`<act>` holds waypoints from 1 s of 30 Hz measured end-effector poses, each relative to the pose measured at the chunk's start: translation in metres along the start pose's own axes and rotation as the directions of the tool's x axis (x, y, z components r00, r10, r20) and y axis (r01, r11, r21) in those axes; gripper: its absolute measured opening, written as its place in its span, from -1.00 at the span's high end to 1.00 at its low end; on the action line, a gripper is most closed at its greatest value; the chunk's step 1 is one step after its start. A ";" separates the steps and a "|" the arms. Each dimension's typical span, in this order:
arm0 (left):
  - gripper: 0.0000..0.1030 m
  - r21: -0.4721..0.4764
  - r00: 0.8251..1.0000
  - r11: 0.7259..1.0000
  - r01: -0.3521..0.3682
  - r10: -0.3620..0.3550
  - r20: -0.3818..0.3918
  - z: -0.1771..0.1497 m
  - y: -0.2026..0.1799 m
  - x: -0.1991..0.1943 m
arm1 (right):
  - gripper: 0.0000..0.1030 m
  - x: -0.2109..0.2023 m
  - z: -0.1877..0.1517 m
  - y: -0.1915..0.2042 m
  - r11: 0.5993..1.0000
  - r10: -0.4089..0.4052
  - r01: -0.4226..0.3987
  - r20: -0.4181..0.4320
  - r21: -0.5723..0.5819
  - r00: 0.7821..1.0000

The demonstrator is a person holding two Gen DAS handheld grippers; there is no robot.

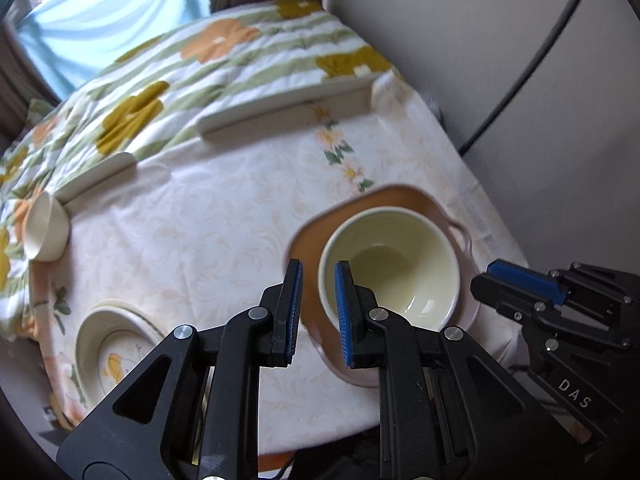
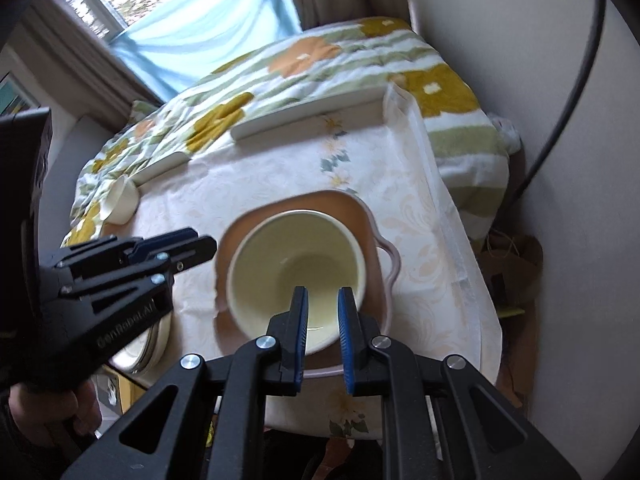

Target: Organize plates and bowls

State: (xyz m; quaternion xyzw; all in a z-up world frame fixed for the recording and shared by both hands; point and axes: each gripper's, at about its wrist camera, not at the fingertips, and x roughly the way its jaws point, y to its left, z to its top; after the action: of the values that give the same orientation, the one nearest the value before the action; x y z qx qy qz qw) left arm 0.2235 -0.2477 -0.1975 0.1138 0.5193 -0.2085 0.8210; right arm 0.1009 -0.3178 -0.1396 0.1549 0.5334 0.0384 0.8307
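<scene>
Bowl nested on the pink dish, both your grippers empty above it.

Your left gripper (image 1: 318,312) and right gripper (image 2: 323,340) hang over the cream bowl (image 1: 394,264), jaws drawn in, gripping nothing. It sits in the dish (image 1: 312,236), likely stacked to clear space; beyond the dish lies a small cup (image 1: 44,228).

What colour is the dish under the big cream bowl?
The dish is brownish-orange inside with a pale pink rim, clearest in the right wrist view.
</scene>
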 end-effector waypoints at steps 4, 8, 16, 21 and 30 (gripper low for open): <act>0.14 -0.118 0.994 0.993 -0.019 0.032 0.104 -0.011 0.026 -0.039 | 0.73 -0.011 0.000 0.021 0.994 0.026 -0.022 0.039 -0.106 0.999; -1.00 -0.258 0.967 0.960 -0.107 0.161 0.199 -0.029 0.062 -0.077 | -0.39 -0.007 0.002 0.047 0.972 0.108 -0.099 0.027 -0.213 0.994; -1.00 -0.480 0.939 0.855 -0.197 0.305 0.159 -0.070 0.147 -0.111 | -0.98 0.027 0.010 0.105 0.902 0.226 -0.227 -0.046 -0.367 0.973; -1.00 -0.621 0.933 0.768 -0.153 0.320 0.166 -0.095 0.217 -0.126 | -0.98 0.044 0.045 0.156 0.863 0.273 -0.272 -0.060 -0.426 0.960; -1.00 -0.767 0.931 0.638 -0.073 0.319 0.178 -0.097 0.352 -0.102 | -0.99 0.104 0.132 0.257 0.824 0.329 -0.339 -0.103 -0.454 0.939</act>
State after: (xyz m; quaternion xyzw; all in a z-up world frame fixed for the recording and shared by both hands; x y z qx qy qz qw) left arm 0.2689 0.1263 -0.1580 -0.2101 0.4134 0.1005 0.8803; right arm 0.2902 -0.0788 -0.1030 0.0419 0.4817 0.3111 0.8182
